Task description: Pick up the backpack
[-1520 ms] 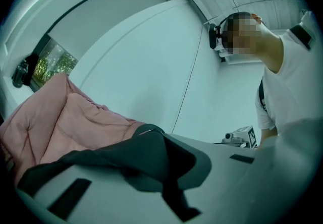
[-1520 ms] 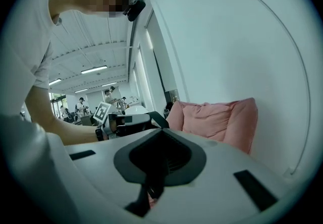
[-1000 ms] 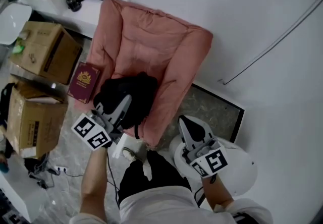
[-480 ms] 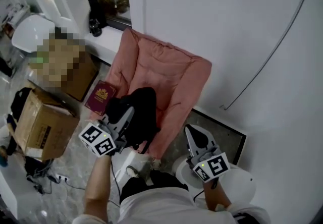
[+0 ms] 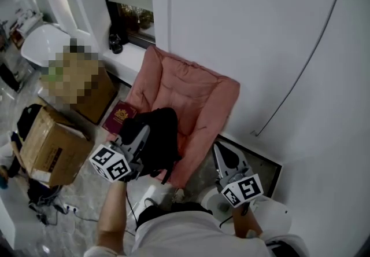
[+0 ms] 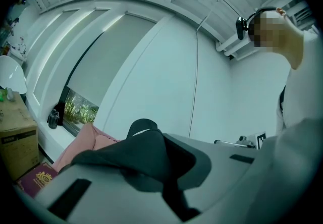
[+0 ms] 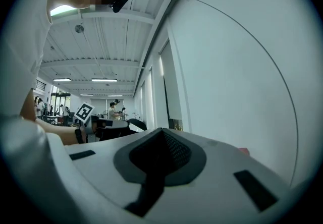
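- Since a second ago both of your grippers have risen, and the backpack (image 5: 161, 141) has come up with the left gripper (image 5: 141, 133).
- The left jaws pinch its black fabric; the right gripper (image 5: 219, 149), at lower right, is closed on nothing.
- The backpack hangs at centre-left, against the pink chair (image 5: 193, 91), so the pick-up looks nearly done.
- A box (image 5: 52, 146) sits at far left.

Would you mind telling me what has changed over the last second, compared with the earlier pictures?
The left gripper, shut on the black backpack, has lifted it up from the seat of the pink cushion, and the bag now hangs from it. The right gripper rose alongside, shut and empty. The cushion, the cardboard box and the red book stayed put.
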The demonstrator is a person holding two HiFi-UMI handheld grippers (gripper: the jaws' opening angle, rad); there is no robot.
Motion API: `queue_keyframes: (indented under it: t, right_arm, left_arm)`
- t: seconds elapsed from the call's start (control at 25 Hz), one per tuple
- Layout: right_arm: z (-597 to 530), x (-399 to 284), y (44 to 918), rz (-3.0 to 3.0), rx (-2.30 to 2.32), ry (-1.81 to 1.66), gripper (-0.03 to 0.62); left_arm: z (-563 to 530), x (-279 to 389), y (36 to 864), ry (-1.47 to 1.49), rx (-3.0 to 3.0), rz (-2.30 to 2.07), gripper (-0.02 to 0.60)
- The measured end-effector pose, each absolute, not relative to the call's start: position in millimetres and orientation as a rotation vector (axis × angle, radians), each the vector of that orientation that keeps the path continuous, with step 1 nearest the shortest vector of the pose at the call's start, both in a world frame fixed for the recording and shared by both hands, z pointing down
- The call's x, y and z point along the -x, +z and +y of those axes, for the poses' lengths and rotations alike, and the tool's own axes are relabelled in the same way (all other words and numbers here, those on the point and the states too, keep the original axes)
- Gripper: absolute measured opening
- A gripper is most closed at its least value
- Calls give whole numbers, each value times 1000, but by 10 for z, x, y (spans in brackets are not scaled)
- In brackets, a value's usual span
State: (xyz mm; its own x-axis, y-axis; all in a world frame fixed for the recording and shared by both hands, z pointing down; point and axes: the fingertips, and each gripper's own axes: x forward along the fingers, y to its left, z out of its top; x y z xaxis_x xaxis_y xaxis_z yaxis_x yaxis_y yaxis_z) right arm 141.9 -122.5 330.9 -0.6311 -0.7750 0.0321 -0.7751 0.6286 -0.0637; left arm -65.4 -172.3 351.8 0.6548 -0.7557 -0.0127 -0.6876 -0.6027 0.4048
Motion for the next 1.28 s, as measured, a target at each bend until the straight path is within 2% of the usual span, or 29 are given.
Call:
queue_keyframes:
  t: [0.56,1.28]
  right_arm:
    - [-1453,-1561,3046,-2847,-1403,2,21]
    - [-1557,-2234,2796,-2790,-1593,-72,21]
  left_arm:
    - [-1518,1146,3293,-259,-2425,-1466,17]
    - [-950,1672,2828,-289,-2367,-1746,17]
